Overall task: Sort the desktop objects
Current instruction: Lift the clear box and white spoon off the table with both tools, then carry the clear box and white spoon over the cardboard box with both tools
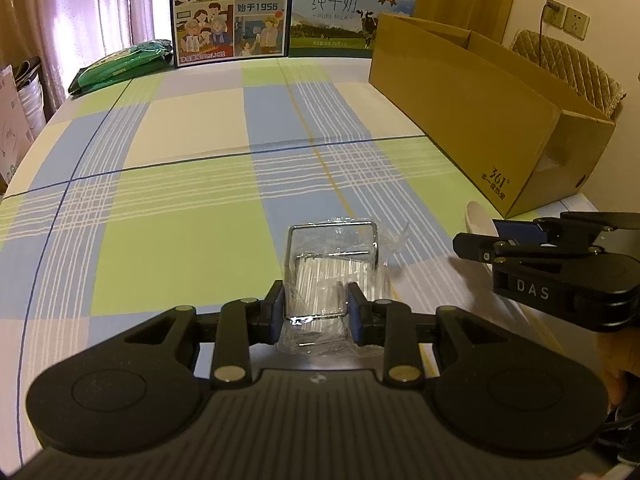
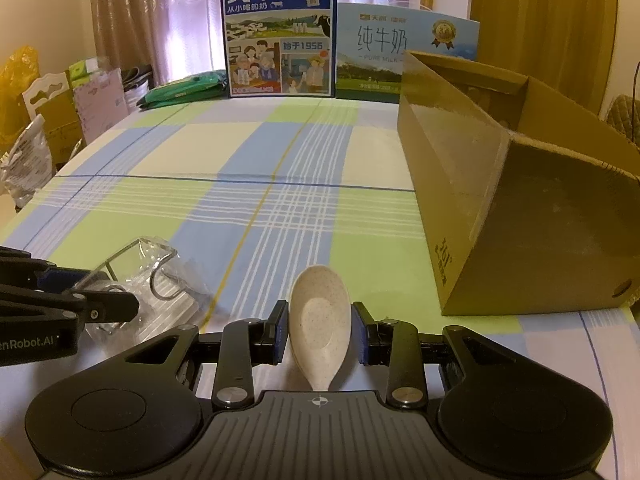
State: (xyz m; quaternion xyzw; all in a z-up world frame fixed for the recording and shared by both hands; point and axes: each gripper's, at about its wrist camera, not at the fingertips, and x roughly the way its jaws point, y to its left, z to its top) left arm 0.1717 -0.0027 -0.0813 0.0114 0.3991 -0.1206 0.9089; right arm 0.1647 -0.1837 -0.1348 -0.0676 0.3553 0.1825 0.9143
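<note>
Cardboard box (image 2: 520, 216) stands open-topped on the checked worktop (image 1: 180, 208), and everything you hold sits just short of its near corner, which suggests it is the bin for this sorting. Your left claw (image 1: 316, 306) is closed narrowly on a clear plastic cup (image 1: 332, 272) wrapped in film, its pads pressing both walls near the base; the cup lies on its side, mouth pointing away from you, to the left of the box. Your right claw (image 2: 320, 330) is partly closed around a pale speckled spoon (image 2: 320, 320), bowl facing up and forward; whether both pads touch it I cannot tell. The spoon lies nearer the box than the cup.
</note>
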